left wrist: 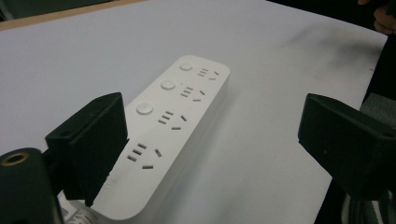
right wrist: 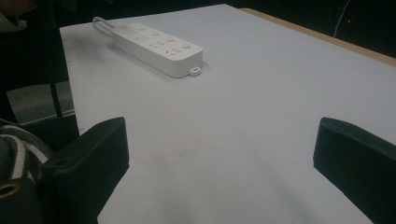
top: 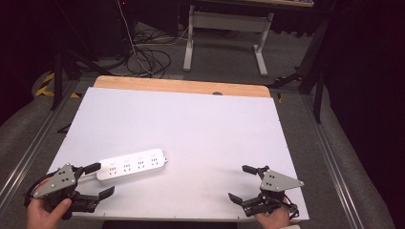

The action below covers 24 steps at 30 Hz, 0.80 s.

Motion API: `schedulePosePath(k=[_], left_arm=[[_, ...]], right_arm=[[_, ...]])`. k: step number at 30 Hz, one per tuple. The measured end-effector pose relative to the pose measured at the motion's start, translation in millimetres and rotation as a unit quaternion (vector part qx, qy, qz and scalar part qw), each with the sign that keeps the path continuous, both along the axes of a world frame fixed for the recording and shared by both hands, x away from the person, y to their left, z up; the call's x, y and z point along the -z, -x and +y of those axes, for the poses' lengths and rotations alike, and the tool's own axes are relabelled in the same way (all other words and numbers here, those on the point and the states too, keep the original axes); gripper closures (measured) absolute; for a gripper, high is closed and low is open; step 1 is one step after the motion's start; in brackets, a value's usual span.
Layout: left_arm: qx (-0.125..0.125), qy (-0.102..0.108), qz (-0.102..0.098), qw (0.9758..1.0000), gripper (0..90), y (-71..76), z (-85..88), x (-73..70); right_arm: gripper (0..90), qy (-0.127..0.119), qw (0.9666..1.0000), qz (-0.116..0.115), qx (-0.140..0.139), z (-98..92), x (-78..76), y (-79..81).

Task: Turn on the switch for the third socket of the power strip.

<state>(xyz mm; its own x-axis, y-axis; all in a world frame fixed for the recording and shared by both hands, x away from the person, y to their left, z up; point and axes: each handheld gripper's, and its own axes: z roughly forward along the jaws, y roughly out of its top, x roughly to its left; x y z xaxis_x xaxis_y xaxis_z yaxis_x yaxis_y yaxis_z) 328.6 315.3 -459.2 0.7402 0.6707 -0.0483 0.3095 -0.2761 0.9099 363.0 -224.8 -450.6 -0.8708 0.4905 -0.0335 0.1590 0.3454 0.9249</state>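
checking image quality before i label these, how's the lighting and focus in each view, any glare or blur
High view: white table evenly lit, no glare, surroundings dark. Left gripper view: power strip fairly sharp, the near black jaws soft, a faint dark smudge on the table at upper right. Right gripper view: dimmer, bluish, soft shadows on the table near the jaws.

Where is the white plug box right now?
In the high view, the white plastic power strip lies on the white table, front left, just ahead of the open left gripper.
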Motion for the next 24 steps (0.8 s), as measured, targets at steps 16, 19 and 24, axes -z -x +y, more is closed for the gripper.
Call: schedulePosePath(k=[16, 19, 24], left_arm=[[0.003, 0.005, -0.01, 0.9999, 9.1, 3.7, 13.8, 26.5], [0.008, -0.017, -0.021, 0.9996, 9.1, 3.1, 10.5, 26.6], [-0.002, -0.019, -0.014, 0.9997, 9.1, 4.7, 6.5, 22.0]], right_arm=[[4.0, 0.002, 0.9999, 0.012, -0.002, 0.8, 2.5, -2.1], [4.0, 0.003, 0.9999, 0.014, -0.002, 0.4, 2.9, -2.6], [4.0, 0.003, 0.9999, 0.015, -0.001, 0.4, 3.2, -2.7]])
